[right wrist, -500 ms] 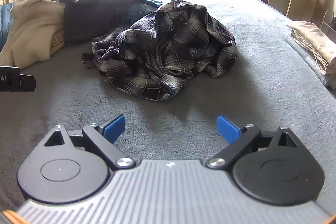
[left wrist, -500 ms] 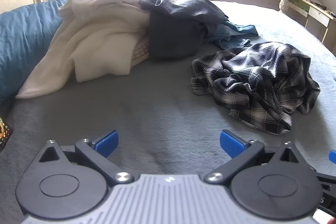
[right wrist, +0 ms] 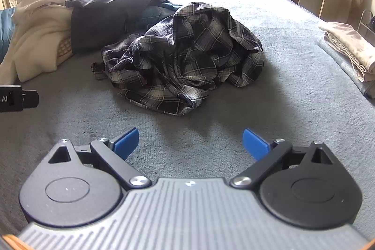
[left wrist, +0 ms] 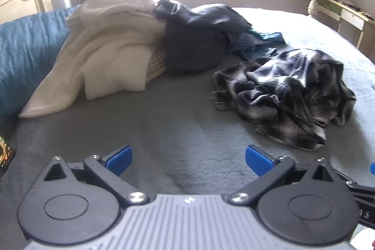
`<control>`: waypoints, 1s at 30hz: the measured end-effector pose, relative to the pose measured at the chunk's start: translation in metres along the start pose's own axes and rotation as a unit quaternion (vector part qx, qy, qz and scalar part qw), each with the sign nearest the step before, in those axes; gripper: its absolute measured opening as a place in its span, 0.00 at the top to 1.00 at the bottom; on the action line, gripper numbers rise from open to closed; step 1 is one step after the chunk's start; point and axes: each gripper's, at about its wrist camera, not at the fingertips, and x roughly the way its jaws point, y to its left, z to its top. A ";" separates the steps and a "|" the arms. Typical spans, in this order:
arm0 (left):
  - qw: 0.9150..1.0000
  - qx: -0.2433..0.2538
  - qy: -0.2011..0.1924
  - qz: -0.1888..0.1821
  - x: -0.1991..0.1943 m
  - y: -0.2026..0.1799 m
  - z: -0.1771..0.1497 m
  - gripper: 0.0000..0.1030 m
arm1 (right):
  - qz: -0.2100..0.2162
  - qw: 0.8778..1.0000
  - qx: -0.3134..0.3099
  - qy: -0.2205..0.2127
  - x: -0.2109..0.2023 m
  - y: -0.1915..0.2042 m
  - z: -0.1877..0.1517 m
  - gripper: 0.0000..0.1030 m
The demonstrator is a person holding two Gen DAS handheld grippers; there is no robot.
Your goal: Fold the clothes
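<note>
Approach step: left gripper (left wrist: 188, 159) and right gripper (right wrist: 190, 143) both spread, empty, over bed (right wrist: 293, 90); plaid shirt (right wrist: 182, 57) crumpled mid-bed; next likely: find collar or hem, pinch, spread flat.

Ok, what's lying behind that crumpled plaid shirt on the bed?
Behind the plaid shirt lies a dark navy garment with blue-teal fabric poking out between them. Left of those is a cream pile. Whatever the shirt covers is hidden.
</note>
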 end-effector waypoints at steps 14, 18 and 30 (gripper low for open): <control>0.998 -0.068 -0.020 0.004 -0.007 0.020 0.002 0.00 | 0.002 1.000 -0.004 -0.010 -0.002 0.002 0.001 0.01; 0.998 -0.067 -0.017 -0.004 -0.007 0.021 0.001 0.00 | -0.002 1.000 -0.002 -0.012 -0.002 0.002 0.000 0.01; 0.999 -0.048 -0.022 0.003 -0.008 0.015 -0.002 0.00 | -0.004 1.000 0.006 -0.009 -0.001 -0.001 0.001 0.01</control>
